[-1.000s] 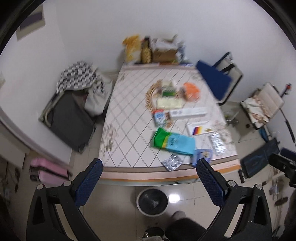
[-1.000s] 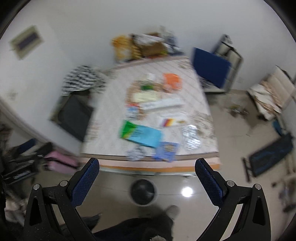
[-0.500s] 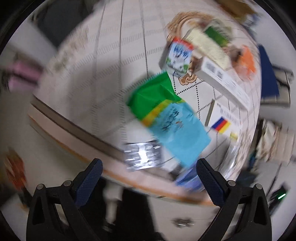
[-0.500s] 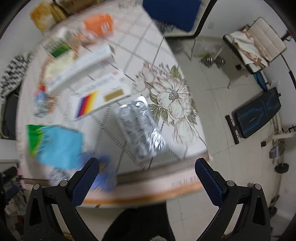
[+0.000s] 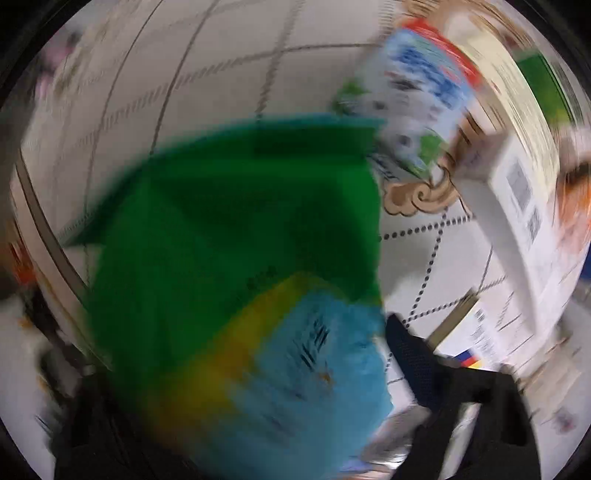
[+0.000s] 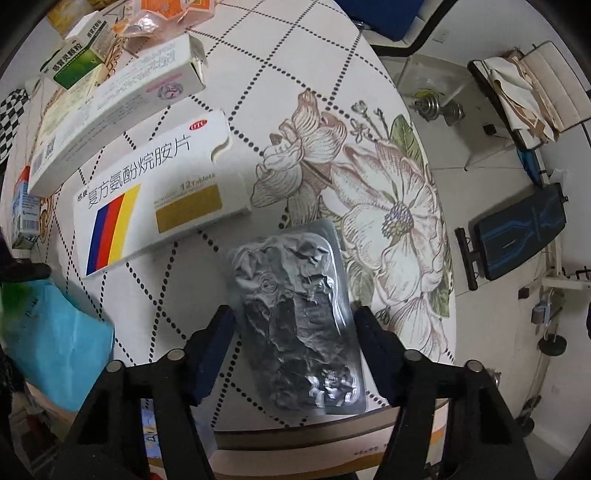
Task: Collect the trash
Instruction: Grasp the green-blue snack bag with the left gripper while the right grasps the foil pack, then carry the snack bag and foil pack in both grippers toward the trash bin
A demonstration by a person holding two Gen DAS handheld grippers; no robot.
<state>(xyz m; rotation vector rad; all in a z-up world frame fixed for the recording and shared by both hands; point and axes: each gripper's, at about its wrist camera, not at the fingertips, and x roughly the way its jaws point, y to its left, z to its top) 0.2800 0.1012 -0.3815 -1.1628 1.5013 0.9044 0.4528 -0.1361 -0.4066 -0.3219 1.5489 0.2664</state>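
Observation:
A crumpled silver blister pack (image 6: 299,321) lies flat near the table's front edge. My right gripper (image 6: 295,325) is down at the table with its jaws on either side of the pack, still a little apart from it. A green, yellow and blue plastic bag (image 5: 243,295) fills the blurred left wrist view; it also shows in the right wrist view (image 6: 51,332). My left gripper's right finger (image 5: 410,354) is beside the bag's right edge. The left finger is hidden behind the bag.
A white medicine box with red, blue and yellow stripes (image 6: 147,192) lies behind the blister pack. A long white box (image 6: 110,107), a green box (image 6: 77,59) and an orange packet (image 6: 173,7) lie further back. A small milk carton (image 5: 424,92) stands behind the bag.
Both grippers have dropped from high above the floor down to the table. The right jaws have narrowed around the blister pack. The left gripper has closed in on the bag.

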